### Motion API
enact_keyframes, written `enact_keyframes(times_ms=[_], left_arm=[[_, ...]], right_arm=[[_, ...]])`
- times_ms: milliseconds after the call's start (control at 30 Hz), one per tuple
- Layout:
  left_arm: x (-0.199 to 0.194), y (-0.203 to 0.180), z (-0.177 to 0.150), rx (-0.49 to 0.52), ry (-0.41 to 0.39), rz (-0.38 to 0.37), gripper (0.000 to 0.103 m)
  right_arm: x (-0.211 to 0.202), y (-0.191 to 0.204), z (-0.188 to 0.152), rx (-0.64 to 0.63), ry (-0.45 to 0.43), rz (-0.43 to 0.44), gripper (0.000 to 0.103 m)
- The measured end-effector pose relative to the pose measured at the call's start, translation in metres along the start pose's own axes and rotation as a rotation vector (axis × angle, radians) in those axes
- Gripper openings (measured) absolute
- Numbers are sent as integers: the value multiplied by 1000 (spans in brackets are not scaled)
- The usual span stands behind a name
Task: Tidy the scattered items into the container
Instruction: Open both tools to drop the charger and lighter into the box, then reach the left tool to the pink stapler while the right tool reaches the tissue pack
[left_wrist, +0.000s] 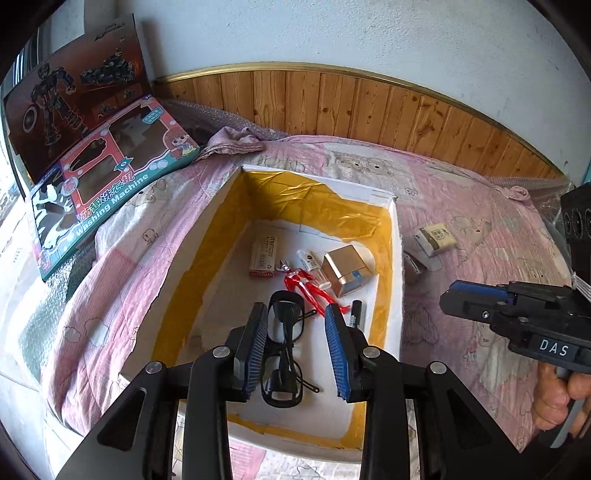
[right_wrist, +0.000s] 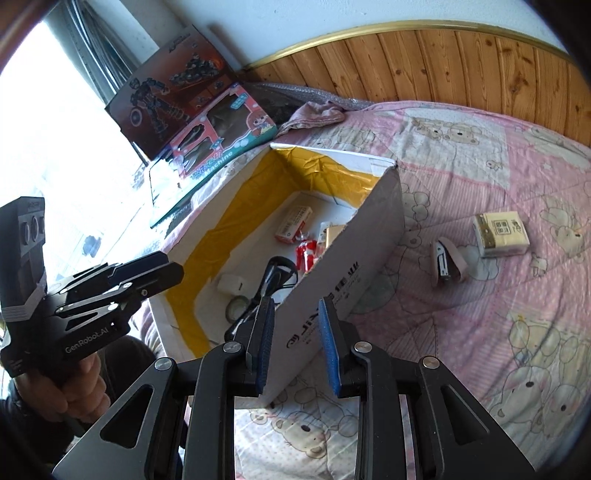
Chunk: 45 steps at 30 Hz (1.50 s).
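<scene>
Left claw (left_wrist: 297, 347) spread above glasses (left_wrist: 282, 354) in box (left_wrist: 397, 266); right claw (right_wrist: 295, 345) spread.

Black gripper (left_wrist: 299, 345), ribbed blue pads (left_wrist: 338, 343)

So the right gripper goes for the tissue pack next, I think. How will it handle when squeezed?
The tissue pack looks soft and wrapped in film, so it will probably give under the pads and may slip. It seems light for its size. Lying flat on the quilt, it is unlikely to roll.
</scene>
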<state>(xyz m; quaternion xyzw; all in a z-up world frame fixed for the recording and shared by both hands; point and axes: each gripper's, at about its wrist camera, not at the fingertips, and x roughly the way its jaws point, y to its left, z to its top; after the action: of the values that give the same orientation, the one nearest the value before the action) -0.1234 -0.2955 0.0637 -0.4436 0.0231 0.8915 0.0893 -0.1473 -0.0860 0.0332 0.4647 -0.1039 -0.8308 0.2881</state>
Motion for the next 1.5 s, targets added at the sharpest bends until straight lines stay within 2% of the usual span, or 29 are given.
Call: enact_keyframes(times_ms=[367,667,833,933,1067,1233,1300,1333,1400,1500], left_arm=[[-15,-71,-10,63,3,-52,37],[10,-137,-7,115,38,-110,43],[30,-158,-2,137,56,-120,43],[41,-164,-1,141,72,-125,43],[56,-164,2,135,91,-131,43],[61,-148,7,98,92,-127,43],[62,-137,8,71,94,-122,43],[62,-132,7,58,96,-120,43],[63,-125,6,36,104,-119,43],[67,-121,4,16,118,-128,43]], right_arm=[[-32,-56,-18,119,-47,-29,28],[-39,-111,-23,204,-58,-70,29],[-19,-141,-17,252,-40,-30,36],[8,-158,-8,289,-33,0,41],[50,-176,9,311,-20,-18,44],[102,-189,22,263,38,-81,45],[111,-185,26,219,24,-81,46],[113,-182,28,198,33,-82,38],[118,-174,31,166,64,-51,31],[117,-148,32,30,91,-101,28]])
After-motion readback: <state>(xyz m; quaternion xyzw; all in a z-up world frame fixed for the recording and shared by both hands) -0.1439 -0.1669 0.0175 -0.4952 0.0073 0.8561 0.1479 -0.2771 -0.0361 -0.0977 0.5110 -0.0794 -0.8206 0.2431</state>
